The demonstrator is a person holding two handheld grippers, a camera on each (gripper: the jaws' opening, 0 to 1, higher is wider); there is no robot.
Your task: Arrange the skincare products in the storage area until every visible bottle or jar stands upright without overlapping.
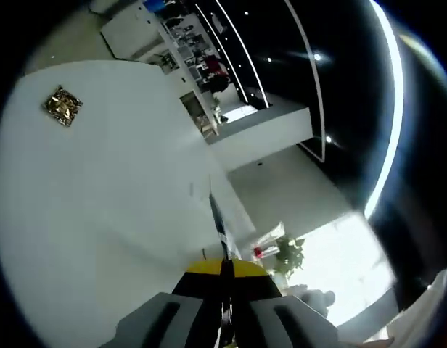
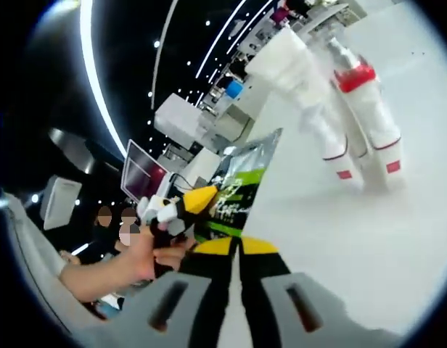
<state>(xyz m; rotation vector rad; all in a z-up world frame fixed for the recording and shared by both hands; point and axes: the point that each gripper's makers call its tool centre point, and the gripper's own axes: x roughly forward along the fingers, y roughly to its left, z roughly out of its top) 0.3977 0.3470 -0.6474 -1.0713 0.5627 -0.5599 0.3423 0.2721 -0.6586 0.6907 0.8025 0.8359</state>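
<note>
A green, black and silver sachet (image 2: pixel 240 185) hangs over the white table (image 2: pixel 368 246). My left gripper (image 2: pixel 189 204), held by a person's hand (image 2: pixel 147 254), is shut on its left edge. In the left gripper view that sachet (image 1: pixel 217 217) shows edge-on, rising from my shut left gripper (image 1: pixel 225 267). My right gripper (image 2: pixel 238 246) is shut, its yellow tips right at the sachet's lower edge; whether it grips the edge is unclear. Several white bottles with red bands (image 2: pixel 376 123) and a white box (image 2: pixel 292 65) stand together farther along the table. A gold packet (image 1: pixel 62 106) lies flat on the table (image 1: pixel 100 188).
The table edge (image 1: pixel 231 196) runs past the sachet, with floor and a potted plant (image 1: pixel 285 254) beyond. A white counter (image 1: pixel 260 130) and shop shelves stand behind. A monitor (image 2: pixel 140 174) and seated people are to the left.
</note>
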